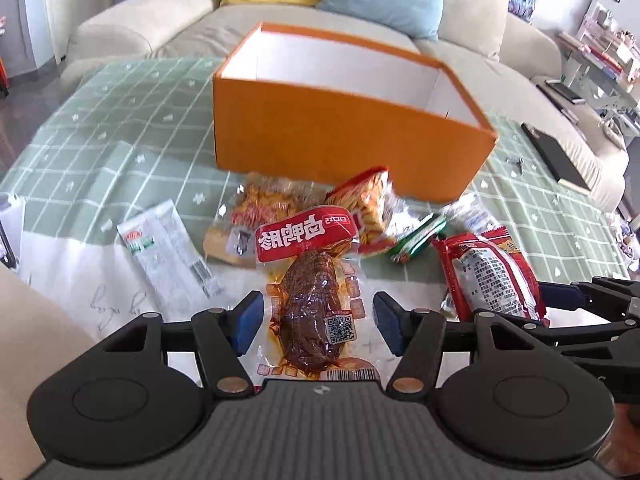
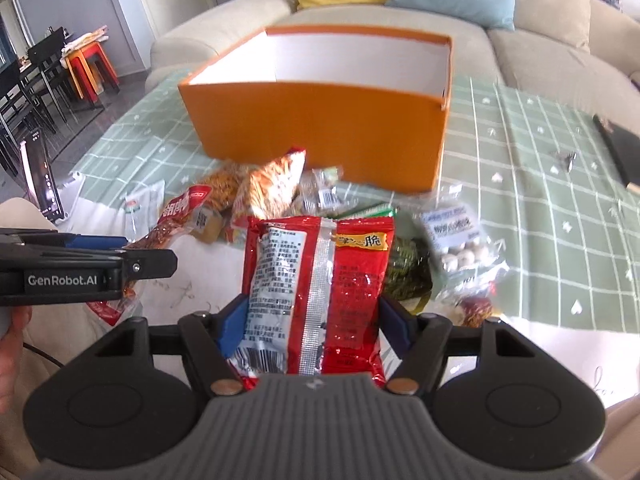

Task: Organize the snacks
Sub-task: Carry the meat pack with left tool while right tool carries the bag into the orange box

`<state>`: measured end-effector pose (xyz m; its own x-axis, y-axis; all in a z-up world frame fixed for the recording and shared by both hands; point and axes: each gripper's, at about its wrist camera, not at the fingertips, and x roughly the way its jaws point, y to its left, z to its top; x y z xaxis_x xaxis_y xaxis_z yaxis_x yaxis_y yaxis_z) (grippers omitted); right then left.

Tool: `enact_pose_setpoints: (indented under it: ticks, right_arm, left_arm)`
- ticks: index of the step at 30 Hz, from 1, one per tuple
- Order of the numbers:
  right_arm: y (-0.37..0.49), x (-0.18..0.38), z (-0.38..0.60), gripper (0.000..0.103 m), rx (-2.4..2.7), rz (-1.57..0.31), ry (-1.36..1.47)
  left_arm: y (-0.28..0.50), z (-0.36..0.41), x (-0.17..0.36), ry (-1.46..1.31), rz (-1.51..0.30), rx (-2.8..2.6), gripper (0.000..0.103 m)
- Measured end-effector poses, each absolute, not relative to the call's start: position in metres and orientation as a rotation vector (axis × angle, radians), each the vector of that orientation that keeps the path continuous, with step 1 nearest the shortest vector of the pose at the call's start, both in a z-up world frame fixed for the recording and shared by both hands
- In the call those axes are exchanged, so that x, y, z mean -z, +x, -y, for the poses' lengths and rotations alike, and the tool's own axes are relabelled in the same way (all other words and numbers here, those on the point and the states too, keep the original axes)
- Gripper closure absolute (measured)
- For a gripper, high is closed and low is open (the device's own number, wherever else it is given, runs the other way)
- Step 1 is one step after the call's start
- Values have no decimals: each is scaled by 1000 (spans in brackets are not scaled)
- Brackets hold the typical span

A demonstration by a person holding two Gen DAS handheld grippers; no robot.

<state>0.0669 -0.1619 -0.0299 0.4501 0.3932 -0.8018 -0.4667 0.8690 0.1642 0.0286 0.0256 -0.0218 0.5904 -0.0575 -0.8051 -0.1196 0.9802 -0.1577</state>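
Observation:
My left gripper point(image 1: 318, 320) is shut on a clear packet of braised duck leg with a red header point(image 1: 310, 304), its blue pads pressing the packet's side edges. My right gripper point(image 2: 314, 328) is shut on a red snack bag point(image 2: 316, 280) that shows its printed back and silver seam. Both packets hang above the table. The left gripper's fingers point(image 2: 96, 242) show at the left of the right wrist view. Behind the pile stands an open orange box point(image 1: 352, 136) point(image 2: 320, 132) with white inner walls; I see nothing inside it.
Loose snacks lie before the box: a white packet point(image 1: 168, 256), an orange-red crisp bag point(image 1: 372, 208), a bag of white balls point(image 2: 460, 240) and a green packet point(image 2: 408, 268). A black notebook point(image 2: 620, 152) lies at the right on the green checked cloth point(image 2: 540, 208). A sofa stands behind.

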Motion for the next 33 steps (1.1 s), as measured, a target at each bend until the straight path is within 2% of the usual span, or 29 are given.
enact_pose_setpoints:
  ticks: [10, 23, 33]
  right_arm:
    - [84, -4, 160, 36, -540, -873, -77]
    - [156, -50, 137, 36, -568, -760, -100]
    - [231, -46, 107, 36, -532, -777, -107]
  left_arm:
    - [48, -22, -11, -141, -845, -37, 34]
    - [117, -24, -51, -77, -746, -46, 34]
    - [180, -39, -44, -41, -798, -70, 34]
